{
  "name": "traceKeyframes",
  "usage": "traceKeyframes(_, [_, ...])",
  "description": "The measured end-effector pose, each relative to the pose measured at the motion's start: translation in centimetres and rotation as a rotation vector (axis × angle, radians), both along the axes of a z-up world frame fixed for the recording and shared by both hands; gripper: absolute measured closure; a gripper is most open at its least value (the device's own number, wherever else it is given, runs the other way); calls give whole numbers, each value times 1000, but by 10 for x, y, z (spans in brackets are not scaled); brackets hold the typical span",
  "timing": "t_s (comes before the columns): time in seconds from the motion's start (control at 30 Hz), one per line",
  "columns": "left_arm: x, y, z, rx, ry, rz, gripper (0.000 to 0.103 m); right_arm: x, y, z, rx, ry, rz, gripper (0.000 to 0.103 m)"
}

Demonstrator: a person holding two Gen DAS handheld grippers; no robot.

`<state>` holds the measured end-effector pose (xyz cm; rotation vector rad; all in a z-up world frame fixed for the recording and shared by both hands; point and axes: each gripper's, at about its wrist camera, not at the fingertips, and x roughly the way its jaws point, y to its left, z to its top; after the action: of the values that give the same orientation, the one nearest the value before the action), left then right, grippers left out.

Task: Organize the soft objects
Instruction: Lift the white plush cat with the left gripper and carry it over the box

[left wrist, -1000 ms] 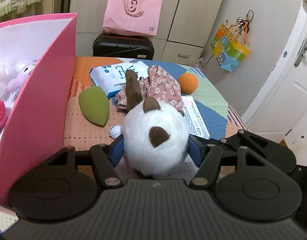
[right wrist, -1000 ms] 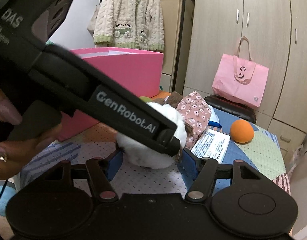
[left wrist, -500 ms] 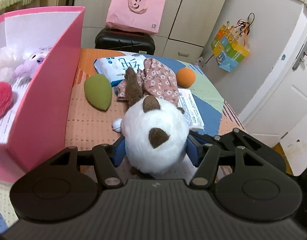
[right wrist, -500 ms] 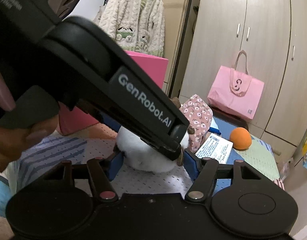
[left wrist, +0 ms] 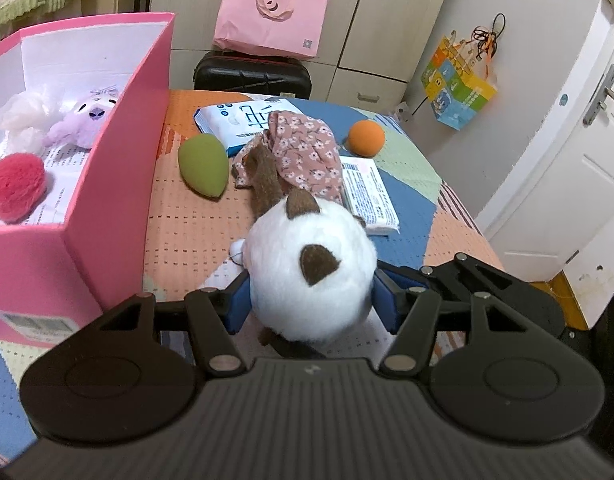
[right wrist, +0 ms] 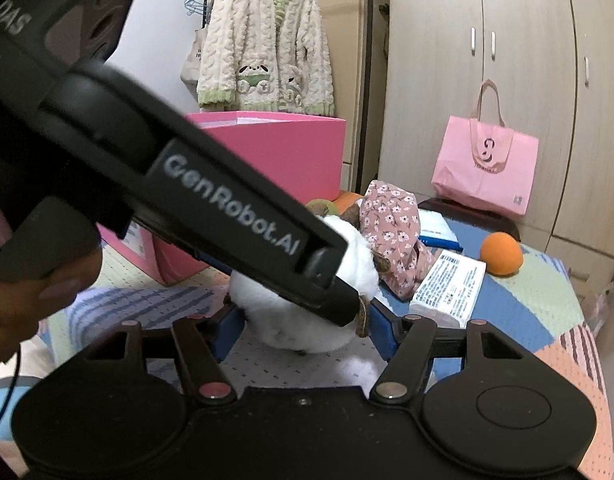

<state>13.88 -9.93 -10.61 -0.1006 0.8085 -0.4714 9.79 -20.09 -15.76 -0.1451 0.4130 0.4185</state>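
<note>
**Basically: both grippers on one plush cat, box next**

Okay, quick notes. My left gripper [left wrist: 310, 300] was clamped on the white plush cat [left wrist: 311, 268], blue pads pressed into the fur on both sides of its round head, brown ears up. My right gripper [right wrist: 303, 330] came in from the other side; the same plush sat between its blue fingers [right wrist: 226, 330], which looked pressed to the fur, though the left gripper's black body crossed the right wrist view and hid part of the contact. I judged that a grip, not a hover.

Why two grippers: the plush was bulky and squashy, so one pinch on the head would likely let the floral-dressed body [left wrist: 303, 152] sag or swing. Holding from two sides kept it steady.

Where it was: low over the patchwork table cover [left wrist: 187, 224], just beside the pink box [left wrist: 119, 184]; I couldn't tell if its base was clear of the cover. The box already held a red fuzzy toy [left wrist: 13, 186], a lilac plush [left wrist: 89, 120] and a white fluffy one [left wrist: 25, 116], so I read it as the bin for soft items.

Left out on the table: green teardrop sponge [left wrist: 203, 166], orange ball [left wrist: 366, 138], two wipe packs [left wrist: 243, 120]. Task partly done, in my judgement.

Risk: the plush's trailing body catching the box's near wall.
</note>
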Motion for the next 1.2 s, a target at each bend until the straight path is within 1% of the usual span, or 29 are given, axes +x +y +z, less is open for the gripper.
traceKeyframes(0.27, [-15, 6, 4, -17, 16, -22, 43, 4, -12, 13, 97, 111, -3, 33])
traceKeyframes(0.4, [-22, 8, 6, -17, 12, -38, 43, -1, -11, 16, 105, 132, -10, 34])
traceKeyframes(0.5, [-27, 10, 6, -33, 27, -49, 43, -7, -9, 19, 105, 139, -15, 34])
traceKeyframes(0.63, [-36, 14, 8, -50, 33, -62, 43, -17, -6, 24, 97, 137, -21, 34])
traceKeyframes(0.8, [-51, 17, 13, -49, 16, -72, 43, -37, -1, 35, 79, 117, -27, 33])
traceKeyframes(1.03, [-72, 26, 31, -58, -25, -92, 44, -59, 11, 51, 35, 74, -29, 34])
traceKeyframes(1.2, [-87, 37, 43, -76, -35, -94, 44, -76, 21, 66, 5, 52, -25, 34])
